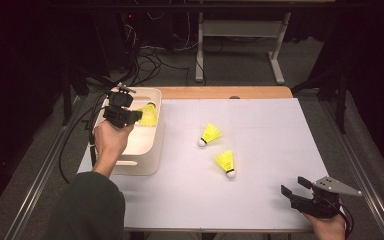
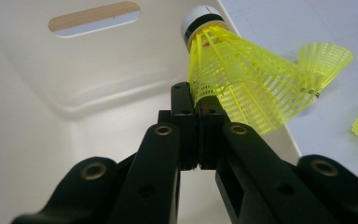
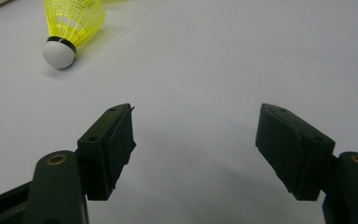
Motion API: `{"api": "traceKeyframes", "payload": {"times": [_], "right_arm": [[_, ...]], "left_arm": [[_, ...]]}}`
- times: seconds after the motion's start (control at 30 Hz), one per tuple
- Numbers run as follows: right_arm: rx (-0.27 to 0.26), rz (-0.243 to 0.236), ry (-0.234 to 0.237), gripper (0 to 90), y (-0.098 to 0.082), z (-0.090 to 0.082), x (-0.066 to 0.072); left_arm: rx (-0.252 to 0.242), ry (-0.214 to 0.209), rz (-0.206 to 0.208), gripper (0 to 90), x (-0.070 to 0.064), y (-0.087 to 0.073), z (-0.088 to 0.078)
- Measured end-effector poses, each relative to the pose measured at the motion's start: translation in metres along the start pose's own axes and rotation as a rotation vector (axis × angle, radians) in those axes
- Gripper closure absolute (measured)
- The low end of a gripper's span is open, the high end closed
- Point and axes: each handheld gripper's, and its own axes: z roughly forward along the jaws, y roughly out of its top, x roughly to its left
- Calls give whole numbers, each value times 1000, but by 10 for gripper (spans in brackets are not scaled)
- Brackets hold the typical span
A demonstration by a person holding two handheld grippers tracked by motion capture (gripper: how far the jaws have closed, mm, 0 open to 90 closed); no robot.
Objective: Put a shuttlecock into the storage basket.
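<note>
We're holding the left gripper [image 1: 139, 116] over the white bin [image 1: 152, 150], jaws pinched tight on the mesh skirt of a yellow shuttlecock [image 2: 242, 79]. In the left gripper view the pads are meeting almost flush w/ the skirt edge squashed between them, cork end pointing up and away toward the bin's far wall. Grip is on the skirt rim prob. bc that's the only thin, compliant part; the cork is too round to pinch clean. Shuttle is hanging inside the bin's rim line, above the floor, not touching it afaict. Looks like we're positioning for a drop.

Right gripper [image 1: 294, 189] is parking at the near right corner of the white table sheet [image 1: 260, 200], jaws spread wide, nothing between them. In the right gripper view it's aiming low across the sheet w/ one shuttle ahead [image 3: 72, 25], well clear of the pads. Prob. idling there so it's out of the left arm's way but ready for the next pick.

Two more shuttles are lying on their sides mid-table: one [image 1: 209, 135] w/ cork toward the bin, the other [image 1: 226, 163] nearer the right gripper, cork toward us. Near each other, not touching.

Judgement: one of three is going in, two left. Next is opening the left jaws; risk is the mesh snagging on a pad and not dropping clean.
</note>
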Motion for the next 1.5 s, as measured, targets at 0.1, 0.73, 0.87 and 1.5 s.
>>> {"api": "traceKeyframes", "payload": {"times": [0.1, 0.73, 0.87, 1.5], "right_arm": [[0, 1, 1, 284, 0, 0, 0], [0, 3, 2, 283, 0, 0, 0], [1, 3, 2, 284, 0, 0, 0], [0, 0, 4, 283, 0, 0, 0]], "left_arm": [[-3, -1, 2, 886, 0, 0, 1], [30, 7, 0, 884, 4, 2, 17], [40, 7, -2, 883, 4, 3, 20], [104, 20, -36, 882, 13, -1, 38]]}}
